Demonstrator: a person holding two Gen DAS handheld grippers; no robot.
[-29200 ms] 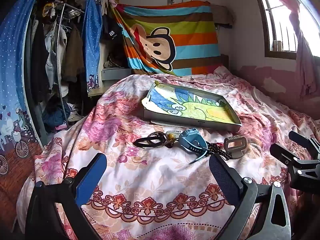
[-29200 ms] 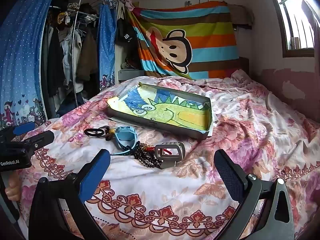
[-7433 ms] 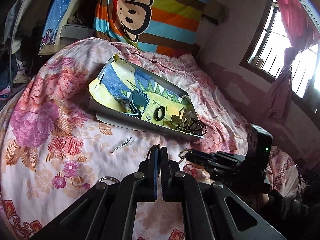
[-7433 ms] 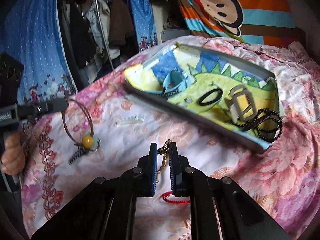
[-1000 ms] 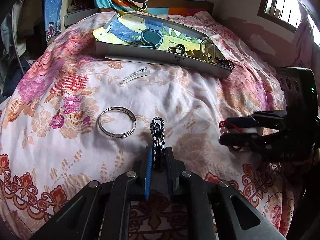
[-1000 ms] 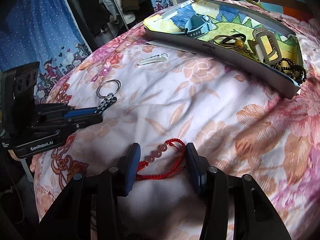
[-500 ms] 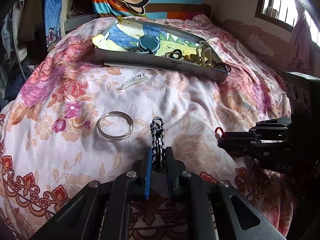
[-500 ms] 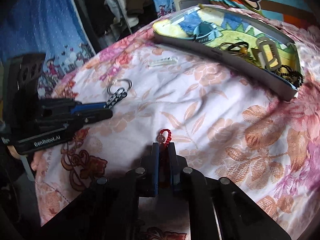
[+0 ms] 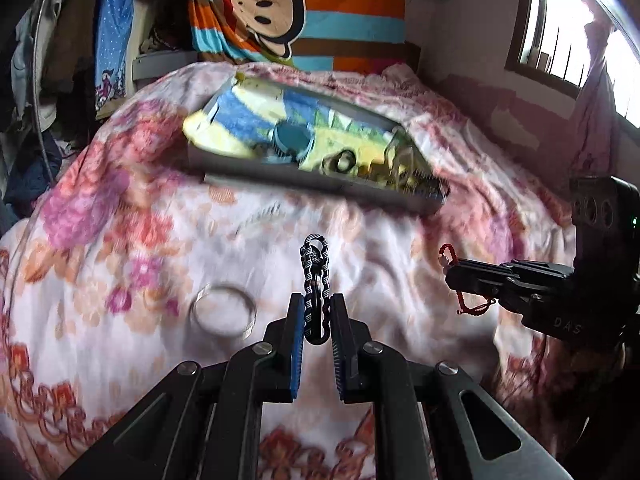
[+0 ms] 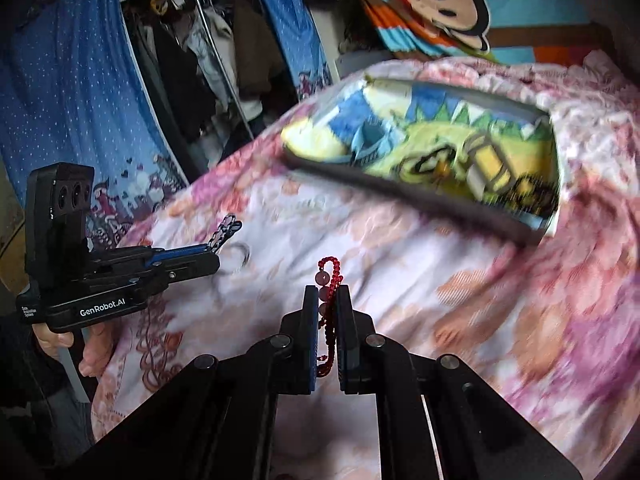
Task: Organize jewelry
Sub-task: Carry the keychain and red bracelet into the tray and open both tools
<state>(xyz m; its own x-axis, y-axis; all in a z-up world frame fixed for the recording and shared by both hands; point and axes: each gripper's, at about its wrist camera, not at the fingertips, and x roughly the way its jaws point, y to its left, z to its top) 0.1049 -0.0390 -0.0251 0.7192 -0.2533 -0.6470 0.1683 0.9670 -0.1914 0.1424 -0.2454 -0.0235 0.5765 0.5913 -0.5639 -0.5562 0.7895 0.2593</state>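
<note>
My left gripper (image 9: 316,312) is shut on a black-and-white braided bracelet (image 9: 315,276) and holds it above the floral bedspread. My right gripper (image 10: 327,300) is shut on a red beaded string bracelet (image 10: 329,276); it also shows at the right of the left wrist view (image 9: 452,270). The left gripper shows in the right wrist view (image 10: 216,252). The tray (image 9: 312,184) with a cartoon lining lies further up the bed and holds a blue watch (image 9: 294,140), a black ring and other pieces. A silver bangle (image 9: 222,312) lies on the bedspread left of my left gripper.
A pale hair clip (image 9: 260,216) lies on the bedspread below the tray. A clothes rack (image 10: 192,60) and blue curtain stand at the left. A striped monkey blanket (image 9: 288,20) hangs at the back. A window (image 9: 576,40) is at the right.
Both grippers have lifted and tilted up toward the tray, each still holding its bracelet. The view is blurred from the motion.
</note>
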